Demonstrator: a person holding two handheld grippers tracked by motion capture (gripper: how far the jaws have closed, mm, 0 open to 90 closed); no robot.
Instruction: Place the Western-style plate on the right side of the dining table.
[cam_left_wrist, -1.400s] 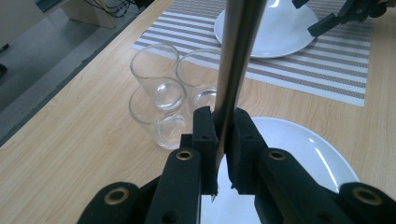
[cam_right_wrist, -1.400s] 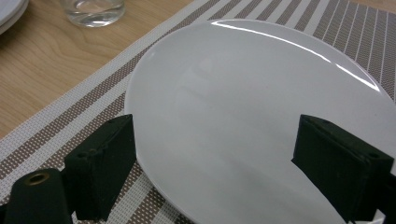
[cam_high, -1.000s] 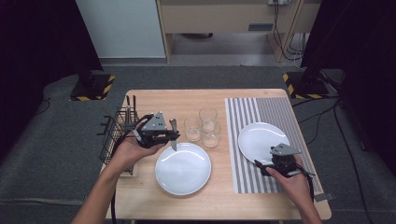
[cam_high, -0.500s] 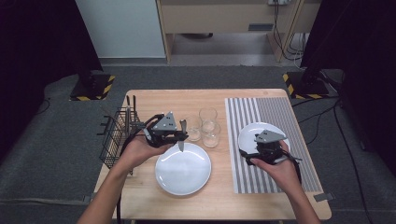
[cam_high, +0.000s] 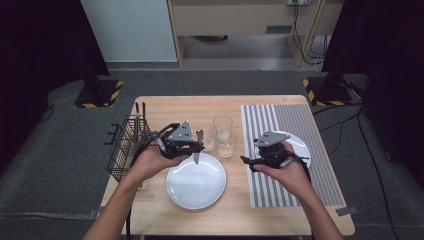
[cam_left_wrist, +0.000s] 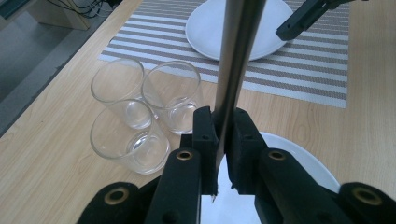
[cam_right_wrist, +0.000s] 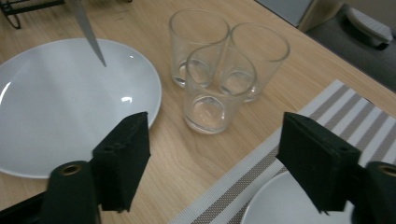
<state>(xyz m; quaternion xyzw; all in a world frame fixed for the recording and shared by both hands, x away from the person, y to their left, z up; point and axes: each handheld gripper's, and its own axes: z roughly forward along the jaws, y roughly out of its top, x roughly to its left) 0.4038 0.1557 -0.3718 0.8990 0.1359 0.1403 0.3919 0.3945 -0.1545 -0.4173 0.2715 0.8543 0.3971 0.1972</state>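
My left gripper (cam_high: 196, 148) (cam_left_wrist: 223, 127) is shut on a metal table knife (cam_high: 197, 156) (cam_left_wrist: 237, 56), which hangs blade down over the far rim of a white plate (cam_high: 195, 182) (cam_right_wrist: 56, 107). The knife tip (cam_right_wrist: 88, 32) also shows in the right gripper view. My right gripper (cam_high: 249, 164) (cam_right_wrist: 219, 163) is open and points left at three clear glasses (cam_high: 225, 143) (cam_right_wrist: 218, 88) clustered on the wood. Its jaws have just been closing a little, with nothing between them. It hovers over the left edge of the striped mat (cam_high: 287, 125).
A second white plate (cam_high: 301, 146) (cam_left_wrist: 233, 32) lies on the striped mat (cam_right_wrist: 289, 154). A black wire rack (cam_high: 126, 145) stands at the table's left edge. The table (cam_high: 165, 107) has bare wood at the back and front.
My right gripper has lifted off the plate on the mat and moved left toward the glasses. The left gripper with the knife has stayed roughly where it was.
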